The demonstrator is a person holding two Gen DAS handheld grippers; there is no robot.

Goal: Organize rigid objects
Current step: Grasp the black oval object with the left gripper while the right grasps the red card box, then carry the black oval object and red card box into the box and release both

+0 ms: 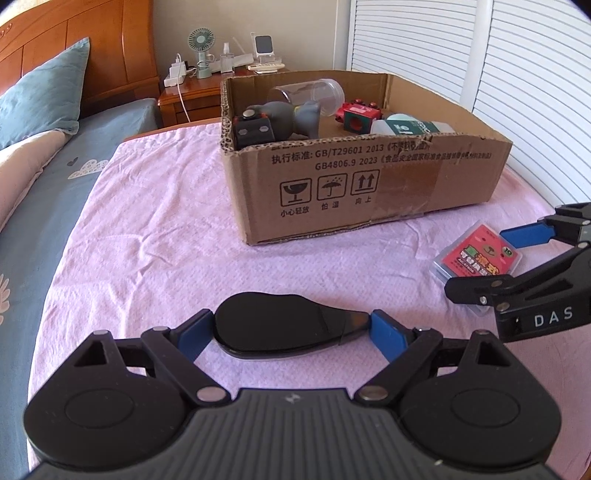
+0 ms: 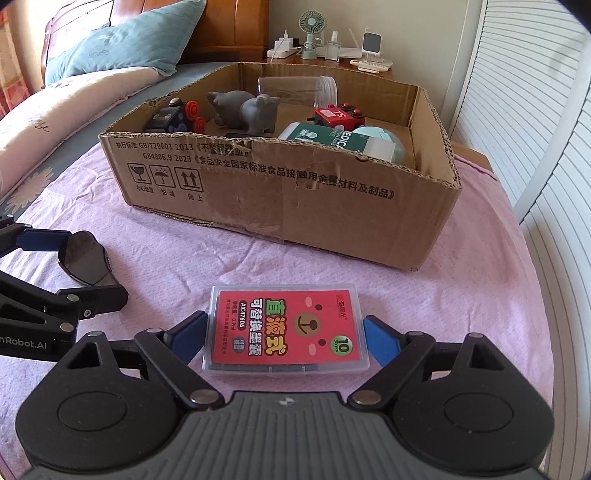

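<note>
On a pink sheet (image 1: 155, 229) in front of an open cardboard box (image 1: 369, 173), the left gripper (image 1: 293, 326) clasps a flat black case (image 1: 288, 332) at both ends, while the right gripper (image 2: 284, 334), to the case's right, straddles a red-labelled clear plastic box (image 2: 286, 330), blue pads at its sides; whether they press cannot be told.

Pink sheet (image 1: 155, 229) w/ cardboard box (image 1: 369, 184); black case (image 1: 284, 328); red-label box (image 2: 284, 328)

We see a teal pillow (image 1: 44, 92) against the wooden headboard (image 1: 110, 44), and a small green fan (image 2: 311, 27) on the nightstand (image 1: 192, 92) beside white louvered doors (image 1: 517, 55).
</note>
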